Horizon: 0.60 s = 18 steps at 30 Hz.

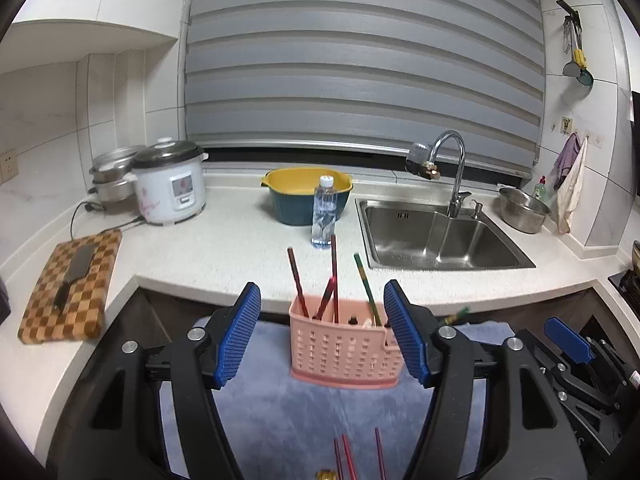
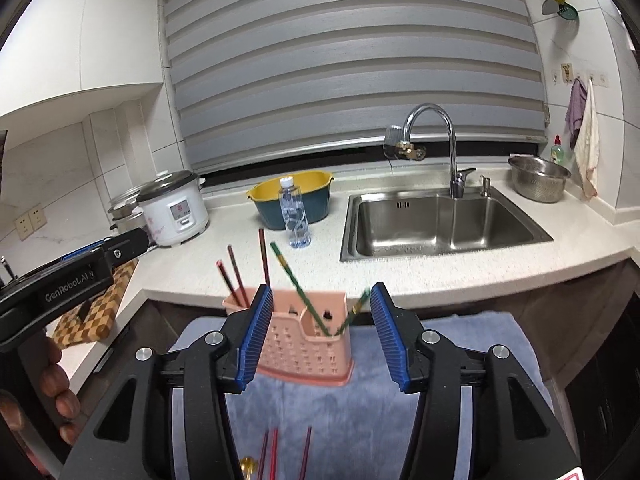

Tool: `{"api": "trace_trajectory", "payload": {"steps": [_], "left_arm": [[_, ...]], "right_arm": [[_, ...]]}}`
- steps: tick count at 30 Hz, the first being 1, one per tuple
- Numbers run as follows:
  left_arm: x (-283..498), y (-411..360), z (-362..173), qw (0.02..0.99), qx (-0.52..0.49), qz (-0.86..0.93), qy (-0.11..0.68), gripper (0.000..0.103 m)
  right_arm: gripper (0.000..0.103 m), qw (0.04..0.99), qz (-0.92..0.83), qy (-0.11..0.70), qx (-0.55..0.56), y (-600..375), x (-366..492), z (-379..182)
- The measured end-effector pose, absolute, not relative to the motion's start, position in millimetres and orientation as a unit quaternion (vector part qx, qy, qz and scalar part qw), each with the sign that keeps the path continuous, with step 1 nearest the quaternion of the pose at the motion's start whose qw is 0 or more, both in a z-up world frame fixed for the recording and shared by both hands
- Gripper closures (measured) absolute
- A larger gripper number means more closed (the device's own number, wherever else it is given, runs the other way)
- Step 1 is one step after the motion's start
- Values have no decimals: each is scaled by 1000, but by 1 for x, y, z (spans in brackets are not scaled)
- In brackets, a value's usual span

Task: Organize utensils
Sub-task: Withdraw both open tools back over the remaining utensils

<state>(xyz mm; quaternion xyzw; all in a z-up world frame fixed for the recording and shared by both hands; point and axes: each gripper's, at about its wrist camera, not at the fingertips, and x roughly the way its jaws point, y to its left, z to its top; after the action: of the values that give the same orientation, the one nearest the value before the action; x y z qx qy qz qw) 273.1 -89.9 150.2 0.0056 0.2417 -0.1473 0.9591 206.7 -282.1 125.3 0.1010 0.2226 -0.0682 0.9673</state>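
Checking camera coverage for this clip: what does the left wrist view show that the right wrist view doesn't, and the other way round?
Only the left wrist view shows the knife lying on the checkered cutting board, and the right gripper from the side.

Only the right wrist view shows the person's hand holding the left gripper's handle, and a second green chopstick leaning right.

Both show the pink utensil basket on the blue-grey cloth, upright red chopsticks, loose chopsticks near the bottom edge, water bottle, rice cooker, sink, and open jaws holding nothing.
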Motion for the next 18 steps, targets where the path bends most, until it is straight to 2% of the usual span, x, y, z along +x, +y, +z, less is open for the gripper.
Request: {"api": "trace_trajectory", "payload": {"steps": [4,18], "left_arm": [[245,-78,140,958,6,-141,250,35],[163,-33,64,937,7,-123,327,35]], "right_arm": [[50,965,-64,232,103,-273,173,116],[50,944,-68,302,110,-247,80,52]]}}
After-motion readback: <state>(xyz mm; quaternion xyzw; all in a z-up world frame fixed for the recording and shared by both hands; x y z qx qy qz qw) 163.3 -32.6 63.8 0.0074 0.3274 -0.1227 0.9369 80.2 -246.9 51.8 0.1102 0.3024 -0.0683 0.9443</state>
